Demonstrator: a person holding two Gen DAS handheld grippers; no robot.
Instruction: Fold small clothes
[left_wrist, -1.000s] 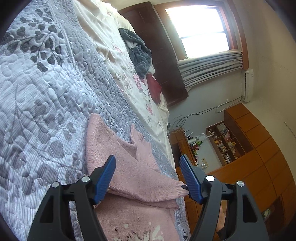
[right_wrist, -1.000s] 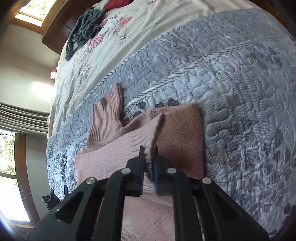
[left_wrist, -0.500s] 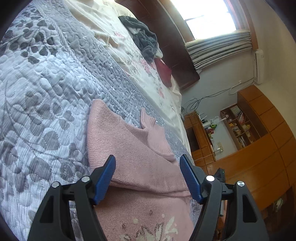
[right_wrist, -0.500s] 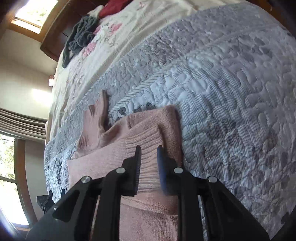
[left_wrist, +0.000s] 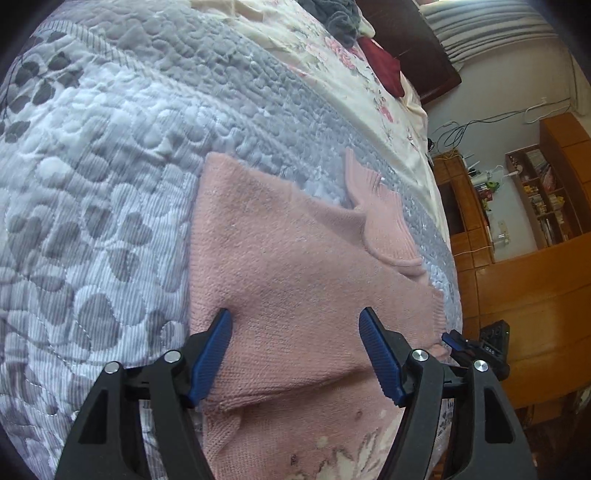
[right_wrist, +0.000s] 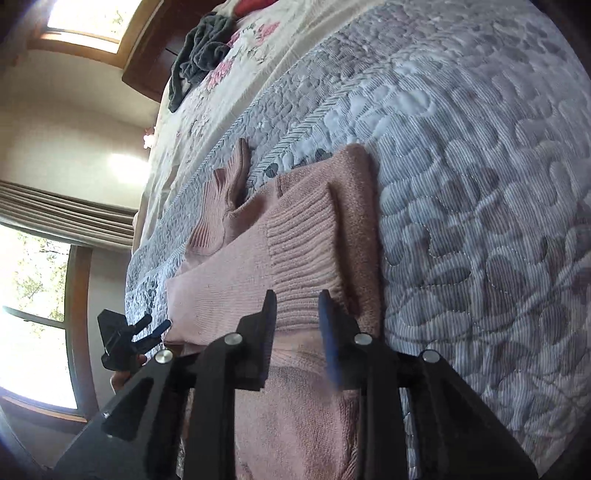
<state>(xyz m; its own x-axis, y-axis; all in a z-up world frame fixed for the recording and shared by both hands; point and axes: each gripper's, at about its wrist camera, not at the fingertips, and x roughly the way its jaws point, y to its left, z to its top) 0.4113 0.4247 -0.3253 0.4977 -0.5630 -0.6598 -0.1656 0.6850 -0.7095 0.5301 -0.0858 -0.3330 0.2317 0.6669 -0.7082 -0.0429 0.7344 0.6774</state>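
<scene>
Covering most of the bed, a grey-and-white quilted bedspread (left_wrist: 92, 177) with a leaf pattern carries a pink knitted sweater (left_wrist: 295, 266) that lies close to the bed's near edge, partly folded. A cream floral sheet (left_wrist: 354, 85) covers the far part of the bed, where a dark grey garment (right_wrist: 201, 51) lies crumpled beside a dark red one (left_wrist: 384, 66) near the wooden headboard (left_wrist: 413, 44). Beyond the bed's side edge stand wooden cabinets (left_wrist: 524, 288) and open shelves (left_wrist: 539, 199), with pleated blinds (right_wrist: 66, 218) at the window.

The sweater's body lies flat on the bedspread. One sleeve is folded across it, and its ribbed cuff (right_wrist: 303, 251) rests on top near the sweater's side edge. The ribbed collar (left_wrist: 380, 221) sticks up at the garment's far edge. A pale printed motif (left_wrist: 354, 454) shows on the front at the bottom of the left wrist view.

The left gripper (left_wrist: 295, 350) hovers over the folded sleeve with its blue-padded fingers (left_wrist: 210, 358) spread wide and nothing between them. The right gripper (right_wrist: 295, 317) sits just short of the ribbed cuff, its fingers a narrow gap apart and clasping no cloth; whether the tips touch the knit cannot be told. Each gripper appears small in the other's view, at the sweater's side edge.
</scene>
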